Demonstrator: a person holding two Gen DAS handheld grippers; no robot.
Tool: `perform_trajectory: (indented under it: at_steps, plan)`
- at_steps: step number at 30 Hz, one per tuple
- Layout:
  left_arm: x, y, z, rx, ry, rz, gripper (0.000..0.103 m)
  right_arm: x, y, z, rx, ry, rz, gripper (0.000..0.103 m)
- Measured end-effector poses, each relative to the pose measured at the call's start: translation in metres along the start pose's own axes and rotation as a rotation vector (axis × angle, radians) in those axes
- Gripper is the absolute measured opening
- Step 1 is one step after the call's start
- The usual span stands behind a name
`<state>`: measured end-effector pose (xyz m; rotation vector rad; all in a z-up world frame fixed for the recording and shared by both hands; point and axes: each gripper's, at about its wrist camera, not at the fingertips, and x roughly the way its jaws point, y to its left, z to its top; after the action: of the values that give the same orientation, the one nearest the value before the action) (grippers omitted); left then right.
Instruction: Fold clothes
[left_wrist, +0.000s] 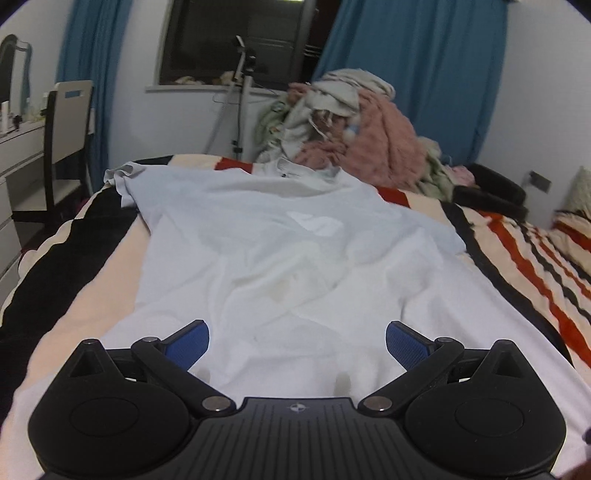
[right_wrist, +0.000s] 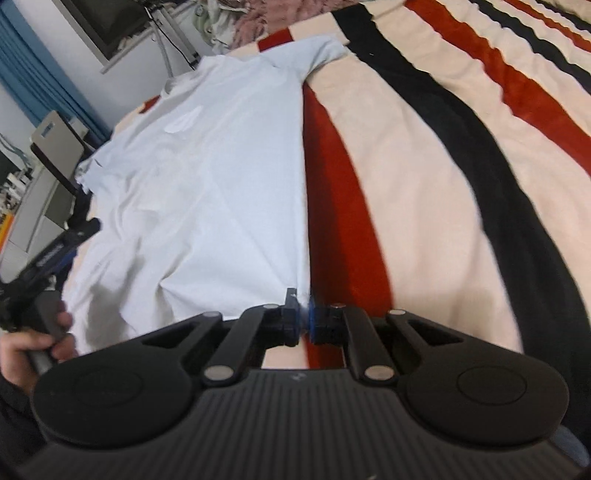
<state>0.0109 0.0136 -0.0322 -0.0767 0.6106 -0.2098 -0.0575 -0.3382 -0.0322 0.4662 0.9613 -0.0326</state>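
Note:
A white T-shirt (left_wrist: 288, 258) lies spread flat on the striped blanket (left_wrist: 535, 258), collar at the far end and hem nearest me. In the left wrist view my left gripper (left_wrist: 297, 341) hovers over the hem with its blue pads (left_wrist: 188, 341) wide apart and nothing between them. In the right wrist view my right gripper (right_wrist: 303, 319) is shut on the near right corner of the T-shirt (right_wrist: 221, 184), pinching the fabric at the side seam. A hand (right_wrist: 22, 347) holds the left gripper's handle at the left edge of that view, beside the shirt's other hem corner.
A heap of pink and pale clothes (left_wrist: 351, 122) fills the far end of the bed. Behind it stand a tripod (left_wrist: 240, 92) and blue curtains. A chair (left_wrist: 66, 140) and white drawers (left_wrist: 14, 155) stand left of the bed. The striped blanket (right_wrist: 443, 184) stretches to the right.

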Motion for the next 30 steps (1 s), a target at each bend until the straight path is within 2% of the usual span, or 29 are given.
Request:
perform_trajectory:
  at_steps: [6,9,10,11,13,15,18,20,24,26,28,30]
  plan:
    - [-0.024,0.003,0.001,0.014,-0.02,-0.001,0.103,-0.014,-0.021,-0.002,0.033,-0.01,-0.008,0.009]
    - [-0.032,0.006,0.003,-0.009,-0.027,-0.016,0.103,-0.019,-0.023,0.0,0.051,-0.022,0.008,0.011]
    - [-0.033,0.007,0.004,-0.015,-0.028,-0.018,0.103,-0.02,-0.024,0.001,0.061,-0.02,0.022,0.015]
    - [-0.032,0.01,0.006,-0.021,-0.03,-0.019,0.103,-0.022,-0.024,0.002,0.067,-0.021,0.035,0.021]
    - [-0.031,0.013,0.006,-0.031,-0.026,-0.016,0.103,-0.026,-0.022,0.003,0.061,-0.061,0.047,0.072]
    - [-0.029,0.018,0.006,-0.047,-0.012,-0.006,0.103,-0.03,-0.012,0.006,0.027,-0.137,0.039,0.082]
    - [-0.026,0.031,0.005,-0.066,0.016,0.022,0.102,-0.023,0.011,0.018,-0.01,-0.219,0.05,0.081]
    - [-0.024,0.046,0.004,-0.061,0.057,0.071,0.1,-0.012,0.025,0.03,0.001,-0.272,0.087,0.08]
    - [-0.024,0.088,0.006,-0.109,0.176,0.135,0.097,0.023,0.043,0.05,0.05,-0.365,0.128,0.08]
    - [-0.024,0.11,0.008,-0.118,0.226,0.149,0.094,0.042,0.044,0.052,0.075,-0.393,0.144,0.08]
    - [-0.023,0.126,0.008,-0.098,0.259,0.163,0.092,0.059,0.043,0.048,0.046,-0.412,0.133,0.079]
    - [-0.02,0.138,0.008,-0.061,0.287,0.174,0.092,0.072,0.041,0.046,0.024,-0.372,0.087,0.08]
